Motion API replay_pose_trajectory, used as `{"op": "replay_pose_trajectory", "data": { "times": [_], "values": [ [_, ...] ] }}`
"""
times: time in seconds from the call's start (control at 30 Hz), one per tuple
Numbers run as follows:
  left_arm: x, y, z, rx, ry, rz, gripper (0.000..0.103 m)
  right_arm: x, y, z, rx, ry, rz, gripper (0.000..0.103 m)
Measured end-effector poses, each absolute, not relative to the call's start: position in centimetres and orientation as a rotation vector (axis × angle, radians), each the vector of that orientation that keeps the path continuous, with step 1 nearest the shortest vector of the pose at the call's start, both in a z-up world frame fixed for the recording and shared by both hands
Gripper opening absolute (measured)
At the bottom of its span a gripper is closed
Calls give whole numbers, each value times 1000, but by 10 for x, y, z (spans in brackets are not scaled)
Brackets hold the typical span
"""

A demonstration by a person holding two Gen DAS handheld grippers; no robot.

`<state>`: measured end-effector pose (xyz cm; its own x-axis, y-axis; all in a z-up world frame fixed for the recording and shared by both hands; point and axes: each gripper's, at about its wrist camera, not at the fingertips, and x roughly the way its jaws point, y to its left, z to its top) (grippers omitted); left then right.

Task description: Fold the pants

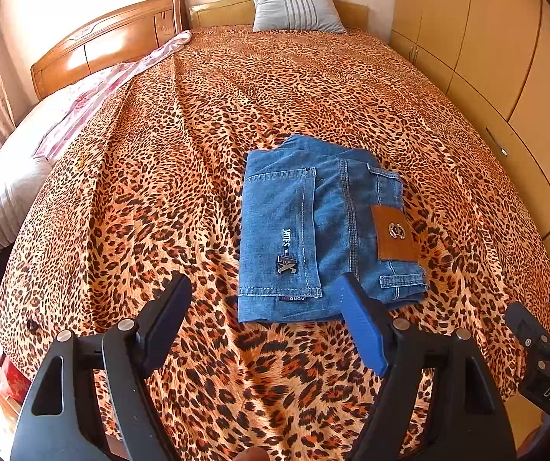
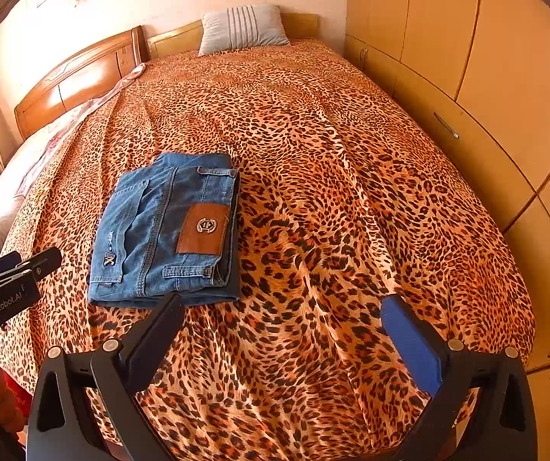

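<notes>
Already the blue denim pants (image 1: 313, 230), folded into a compact rectangular bundle with a tan leather waistband patch (image 1: 394, 232) on top, lie on the leopard-print bed cover (image 1: 198, 134), toward the foot edge of the bed and well apart from the grey striped pillow (image 1: 296, 9) at the head.

Key relation: the bundle's long axis runs roughly head-to-foot along the bed. It sits straight ahead of the left gripper (image 1: 265, 319), its near hem just beyond the fingertips. From the right gripper (image 2: 282, 322) it lies ahead and off to the left; only the dark left finger of that gripper overlaps the bundle's near corner in view.

Jaws: both released, spread wide, holding nothing. Neither pair appears to touch the denim, though contact at the near hem cannot be ruled out from these angles.

Judgement: the left gripper is the nearer and better lined up. The fold looks complete or nearly so; layers are stacked, edges fairly square, the waistband side slightly bulkier. Any further move, a tidy or a lift, would go most easily from the near short edge, with the right gripper needing to shift leftward first.

Wooden wardrobe doors (image 2: 486, 96) run along the far side of the bed.
</notes>
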<state>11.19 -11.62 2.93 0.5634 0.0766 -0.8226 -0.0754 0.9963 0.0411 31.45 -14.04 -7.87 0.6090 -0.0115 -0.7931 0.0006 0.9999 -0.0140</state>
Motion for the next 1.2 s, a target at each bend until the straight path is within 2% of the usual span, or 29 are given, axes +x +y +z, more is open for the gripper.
{"op": "replay_pose_trajectory", "data": {
  "times": [1.2],
  "values": [
    [114,-136,28,-11,1001,21,78,321,-153,-90,6,964,-24,103]
  ]
}}
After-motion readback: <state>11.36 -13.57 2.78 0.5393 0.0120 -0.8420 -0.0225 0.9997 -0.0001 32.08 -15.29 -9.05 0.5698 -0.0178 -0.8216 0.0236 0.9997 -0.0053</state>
